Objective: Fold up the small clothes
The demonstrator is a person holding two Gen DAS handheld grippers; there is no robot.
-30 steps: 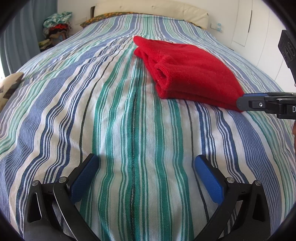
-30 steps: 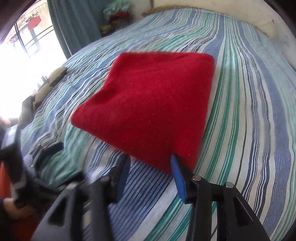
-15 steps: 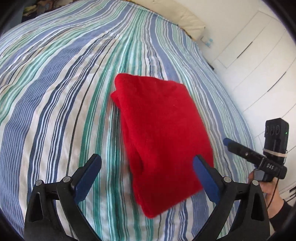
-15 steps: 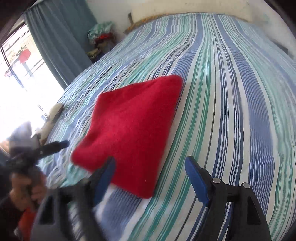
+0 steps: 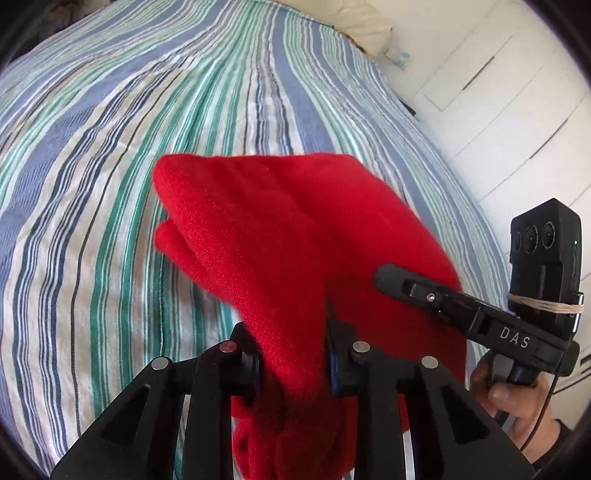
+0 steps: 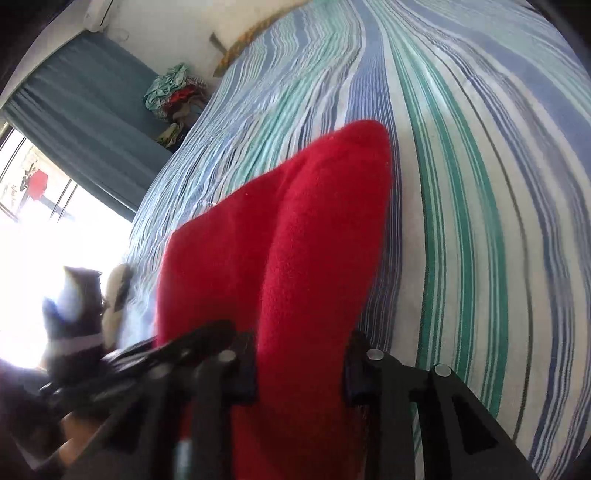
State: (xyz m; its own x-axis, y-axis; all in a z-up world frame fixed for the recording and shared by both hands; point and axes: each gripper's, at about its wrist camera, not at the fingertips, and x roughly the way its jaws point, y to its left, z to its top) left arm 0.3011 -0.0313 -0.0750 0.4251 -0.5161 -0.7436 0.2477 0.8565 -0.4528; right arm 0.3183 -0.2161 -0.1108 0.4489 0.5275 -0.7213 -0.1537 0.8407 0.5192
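Observation:
A folded red knit garment (image 5: 280, 236) lies on the striped bedspread (image 5: 110, 147), its near end raised. My left gripper (image 5: 293, 354) is shut on the garment's near edge, with cloth bunched between its jaws. My right gripper (image 6: 301, 365) is shut on the garment (image 6: 280, 236) at its near right edge. The right gripper also shows in the left wrist view (image 5: 391, 277), resting against the red cloth beside my left one.
The striped bedspread (image 6: 480, 184) fills both views. White cupboard doors (image 5: 517, 110) stand to the right of the bed. A pile of clothes (image 6: 173, 96) lies by the blue curtain (image 6: 92, 122). A cream pillow (image 5: 365, 33) lies at the head of the bed.
Both grippers were open and short of the garment. Both have moved onto its near edge and shut on it, and the edge is now lifted.

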